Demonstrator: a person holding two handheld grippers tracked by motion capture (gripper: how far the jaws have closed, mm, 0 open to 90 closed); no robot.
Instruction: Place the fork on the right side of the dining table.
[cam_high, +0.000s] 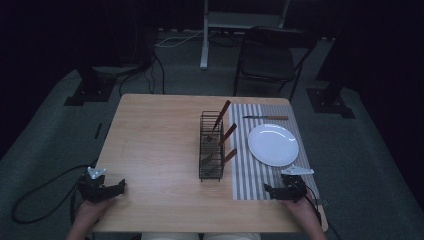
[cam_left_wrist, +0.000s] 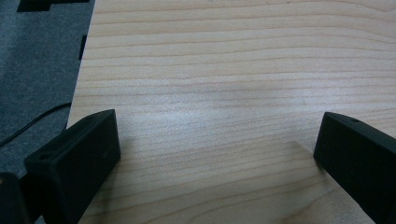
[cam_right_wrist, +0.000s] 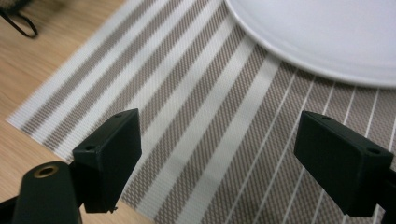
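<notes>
Claws rest wide apart and empty at the desk's near edge, left claw (cam_high: 119, 187) by the near left corner, right claw (cam_high: 269, 189) over the striped placemat (cam_high: 250, 172) just short of the white plate (cam_high: 273, 145).

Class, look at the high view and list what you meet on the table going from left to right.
left gripper → wire cutlery rack with brown-handled utensils → striped placemat → white plate → right gripper sits at the mat's near edge, so its place in the order overlaps.
</notes>
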